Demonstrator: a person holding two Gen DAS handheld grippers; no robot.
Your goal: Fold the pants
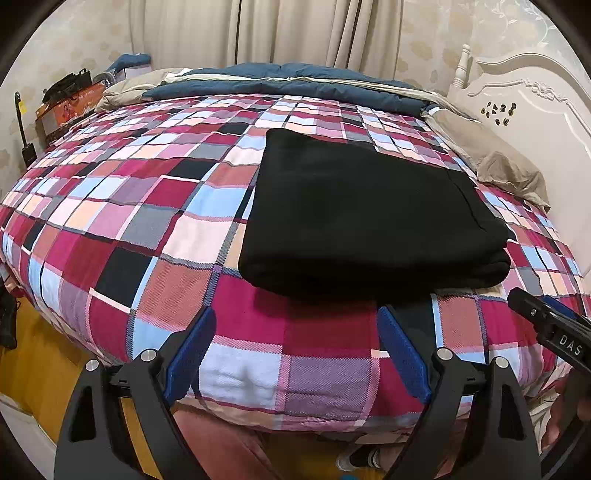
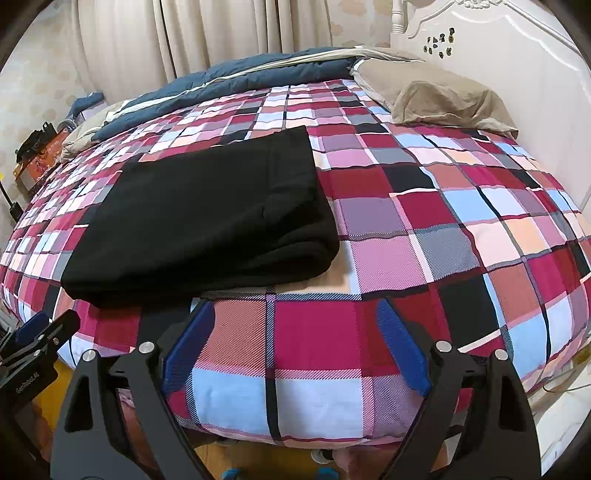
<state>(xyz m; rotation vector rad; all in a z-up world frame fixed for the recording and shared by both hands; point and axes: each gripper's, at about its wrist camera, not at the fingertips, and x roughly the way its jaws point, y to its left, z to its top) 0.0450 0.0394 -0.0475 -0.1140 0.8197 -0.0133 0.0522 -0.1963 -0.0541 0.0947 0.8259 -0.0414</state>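
The black pants point(image 1: 362, 214) lie folded into a thick rectangle on the checked bed cover point(image 1: 147, 206), near its front edge. In the right wrist view the same pants point(image 2: 207, 218) sit left of centre. My left gripper point(image 1: 297, 347) hangs open just in front of the folded edge, nothing between its blue pads. My right gripper point(image 2: 295, 343) is open too, over bare checked cover point(image 2: 443, 221) to the right of the pants. Each gripper shows in the other's view: the right gripper point(image 1: 546, 325) at the right edge, the left gripper point(image 2: 37, 339) at the left edge.
A blue duvet point(image 1: 295, 81) is bunched along the far side of the bed. A beige pillow point(image 2: 443, 99) lies by the white headboard point(image 1: 535, 110). A cluttered side table point(image 1: 62, 103) stands at the far left. Curtains point(image 1: 258, 29) hang behind. Wooden floor point(image 1: 37, 369) shows below.
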